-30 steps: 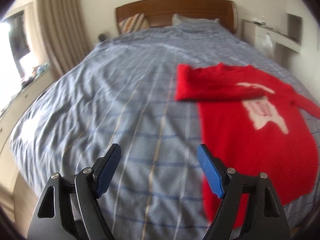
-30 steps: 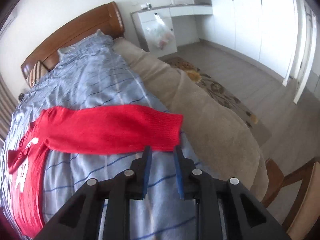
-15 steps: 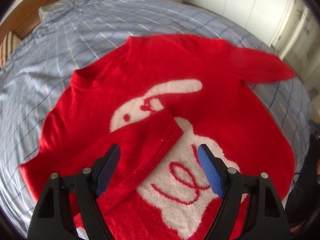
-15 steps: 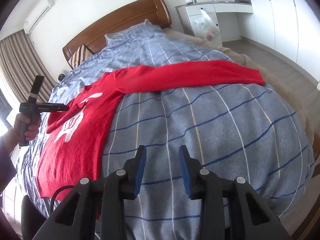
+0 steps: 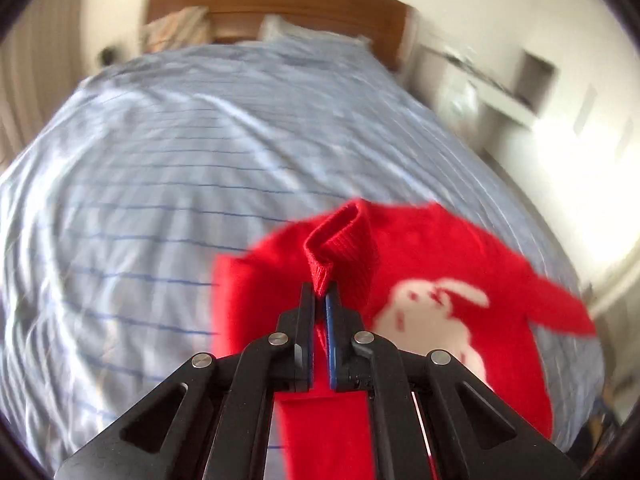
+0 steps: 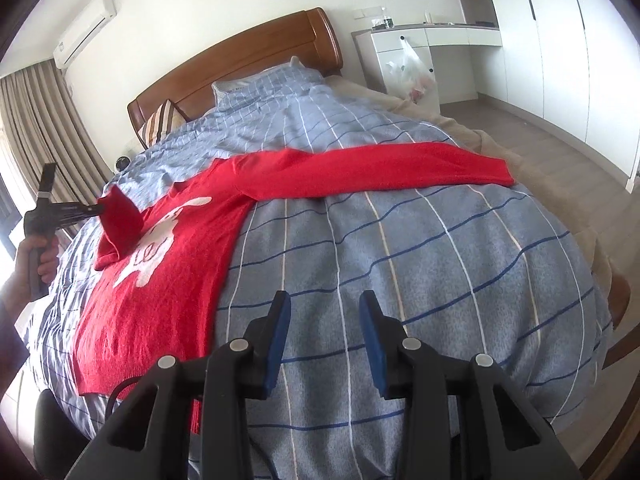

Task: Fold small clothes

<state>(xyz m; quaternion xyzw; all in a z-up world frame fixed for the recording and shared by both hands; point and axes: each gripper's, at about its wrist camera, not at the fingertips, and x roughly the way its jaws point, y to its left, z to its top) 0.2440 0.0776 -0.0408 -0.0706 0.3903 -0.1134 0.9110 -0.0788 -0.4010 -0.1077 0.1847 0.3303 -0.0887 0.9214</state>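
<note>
A small red sweater [image 6: 168, 264] with a white rabbit print lies flat on the blue checked bed [image 6: 400, 248]. My left gripper [image 5: 320, 296] is shut on the ribbed cuff [image 5: 340, 244] of one sleeve and holds it lifted above the sweater body [image 5: 432, 280]; it also shows in the right wrist view [image 6: 96, 210] at the far left. The other sleeve [image 6: 380, 172] lies stretched out across the bed to the right. My right gripper [image 6: 324, 312] is open and empty above bare bedding, well short of that sleeve.
A wooden headboard [image 6: 240, 60] and pillows stand at the far end. A beige blanket [image 6: 460, 132] runs along the bed's right edge. White cabinets [image 6: 560, 40] and a desk with a plastic bag [image 6: 412, 72] stand at the right. Curtains [image 6: 36, 128] hang at the left.
My left gripper has shut on the sleeve cuff and lifted it off the sweater. My right gripper has opened wider and stayed above the bedding.
</note>
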